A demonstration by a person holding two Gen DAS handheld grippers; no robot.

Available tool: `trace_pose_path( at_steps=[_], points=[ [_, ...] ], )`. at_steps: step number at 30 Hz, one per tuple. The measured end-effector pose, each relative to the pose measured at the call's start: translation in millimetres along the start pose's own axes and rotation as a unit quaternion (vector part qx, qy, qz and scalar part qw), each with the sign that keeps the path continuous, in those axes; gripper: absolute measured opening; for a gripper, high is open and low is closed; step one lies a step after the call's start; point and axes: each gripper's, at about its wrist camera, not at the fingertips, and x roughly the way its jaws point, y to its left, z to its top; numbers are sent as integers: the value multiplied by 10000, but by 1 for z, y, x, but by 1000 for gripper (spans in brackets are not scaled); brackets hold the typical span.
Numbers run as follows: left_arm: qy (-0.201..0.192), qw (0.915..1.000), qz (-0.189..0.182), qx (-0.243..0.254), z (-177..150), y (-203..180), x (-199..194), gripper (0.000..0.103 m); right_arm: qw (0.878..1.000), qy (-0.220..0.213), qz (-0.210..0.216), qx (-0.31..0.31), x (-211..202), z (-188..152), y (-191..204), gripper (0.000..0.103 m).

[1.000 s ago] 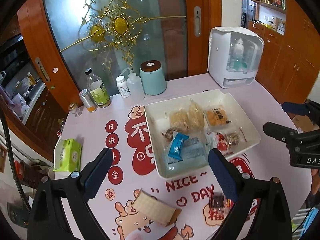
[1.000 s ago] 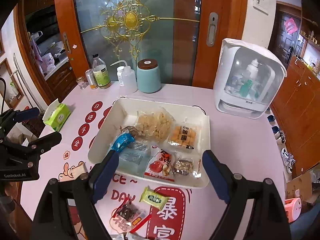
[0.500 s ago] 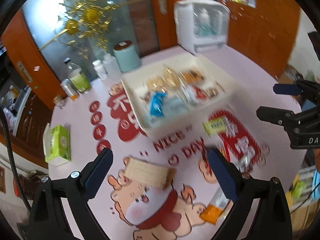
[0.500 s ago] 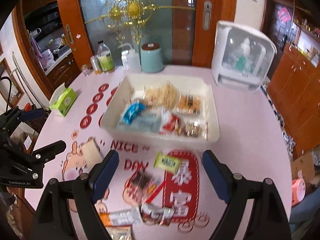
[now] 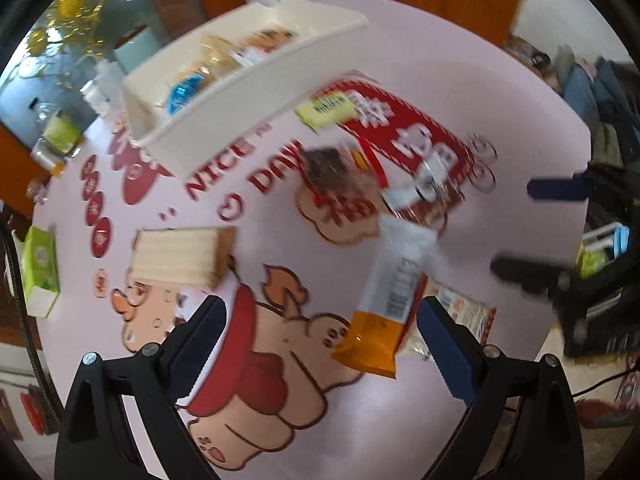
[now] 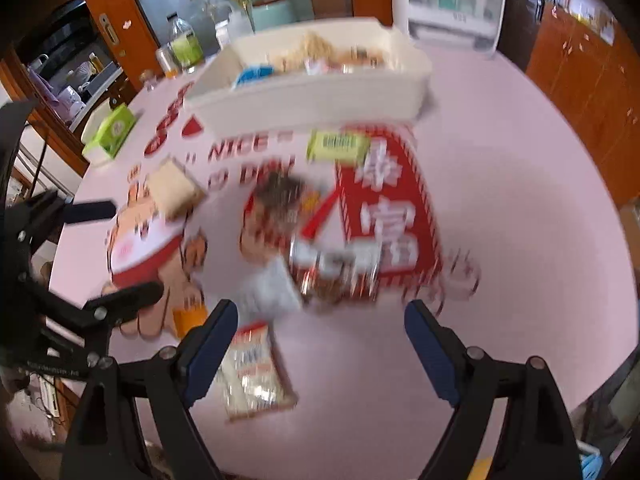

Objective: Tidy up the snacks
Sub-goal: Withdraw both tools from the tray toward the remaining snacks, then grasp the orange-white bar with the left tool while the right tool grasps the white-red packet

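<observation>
A white tray (image 5: 224,120) (image 6: 312,100) holding several snack packs sits at the back of the pink table. Loose snacks lie in front of it: a beige wafer pack (image 5: 180,256) (image 6: 174,188), a yellow-green pack (image 5: 326,110) (image 6: 338,145), a dark brown pack (image 5: 330,172) (image 6: 280,200), a red-and-white pack (image 5: 426,190) (image 6: 336,268), an orange-and-white bar (image 5: 386,300) and a cracker pack (image 6: 250,372). My left gripper (image 5: 320,344) is open and empty, low over the table by the bar. My right gripper (image 6: 320,348) is open and empty above the cracker pack.
A green tissue box (image 5: 38,268) (image 6: 114,130) lies at the left table edge. Bottles (image 6: 184,46), a teal canister (image 6: 272,12) and a white appliance (image 6: 452,4) stand behind the tray. The other gripper shows at each view's side (image 5: 560,264) (image 6: 80,272).
Both grippers have pulled back from the tray and dropped lower toward the loose snacks at the front of the table. Both stay open and empty. The views are motion-blurred.
</observation>
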Motion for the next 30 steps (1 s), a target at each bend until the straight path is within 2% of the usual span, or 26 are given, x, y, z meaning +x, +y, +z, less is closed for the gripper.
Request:
trace_pose_path(
  at_steps=[4, 11, 12, 14, 18, 26, 29, 30],
  points=[
    [158, 9996, -46, 230, -9, -11, 13, 96, 9992, 193, 192, -278, 16, -34, 20, 86],
    [323, 9992, -50, 236, -13, -12, 25, 96, 9966, 352, 337, -669, 41, -49, 49, 86],
    [334, 9992, -56, 227, -14, -12, 26, 96, 9959, 398, 307, -755, 47, -51, 54, 83],
    [350, 9991, -58, 220, -14, -13, 27, 96, 9947, 493, 266, -859, 55, -54, 56, 71],
    [417, 9989, -97, 178, -13, -16, 34, 96, 9945, 363, 195, -965, 55, -54, 55, 56],
    [618, 9977, -260, 133, -6, -32, 63, 95, 9988, 274, 115, -385, 52, -46, 15, 50],
    [707, 9970, -296, 116, -3, -35, 72, 82, 9993, 253, 81, -273, 50, -46, 4, 48],
    [776, 9964, -316, 96, -2, -36, 77, 70, 9994, 232, 52, -235, 50, -46, 0, 48]
  ],
)
